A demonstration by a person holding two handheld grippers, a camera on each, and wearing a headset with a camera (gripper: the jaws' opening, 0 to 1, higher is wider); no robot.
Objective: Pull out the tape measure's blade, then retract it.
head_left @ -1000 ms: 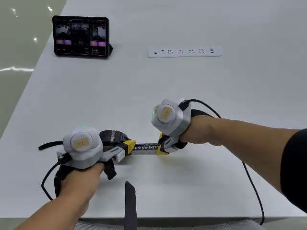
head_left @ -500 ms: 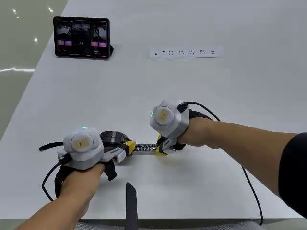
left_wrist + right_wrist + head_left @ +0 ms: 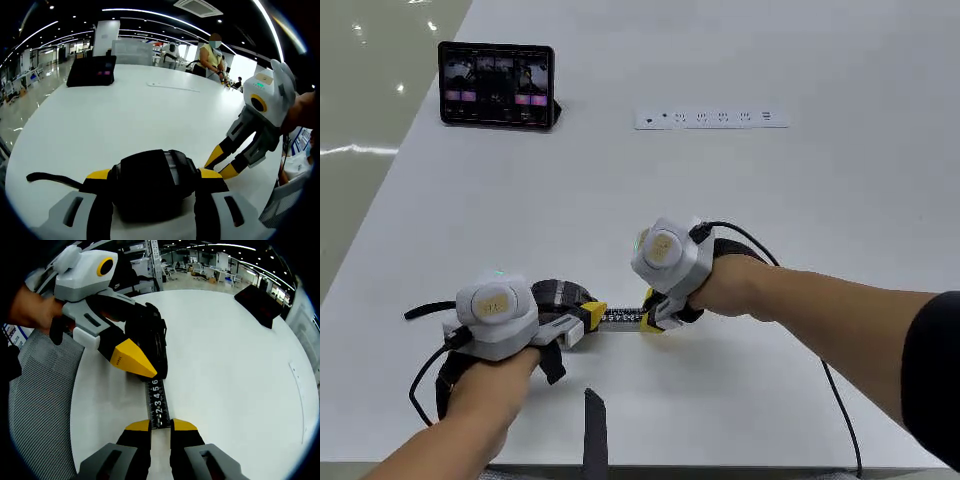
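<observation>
1. Head view. The tape measure (image 3: 558, 295) lies on the white table (image 3: 800, 200), near its front edge. The left gripper (image 3: 582, 322) grips its black case. A short run of blade (image 3: 620, 316) bridges to the right gripper (image 3: 648, 322). A tablet (image 3: 497, 84) and a power strip (image 3: 712, 118) lie well apart at the far side.

2. Left gripper view. The left gripper (image 3: 152, 175) has its jaws closed around the tape measure (image 3: 152, 190), one yellow tip on each flank. A black strap (image 3: 50, 178) trails off to one side. I judge the case hard, fairly dense and smooth-sided, so the broad flanks are the right hold.

3. Right gripper view. The right gripper (image 3: 160, 427) has its jaws pinched nearly together on the blade (image 3: 156, 402), close to its free end; printed numerals run back to the case mouth. The left gripper (image 3: 131, 359) clamps the tape measure (image 3: 152, 337). I judge the blade thin, springy, slick and sharp-edged, apt to kink if bent sideways. Best held flat near the tip and kept in line with the mouth.

4. Containers. The case is the one housing here; I presume the rest of the blade is coiled inside.
</observation>
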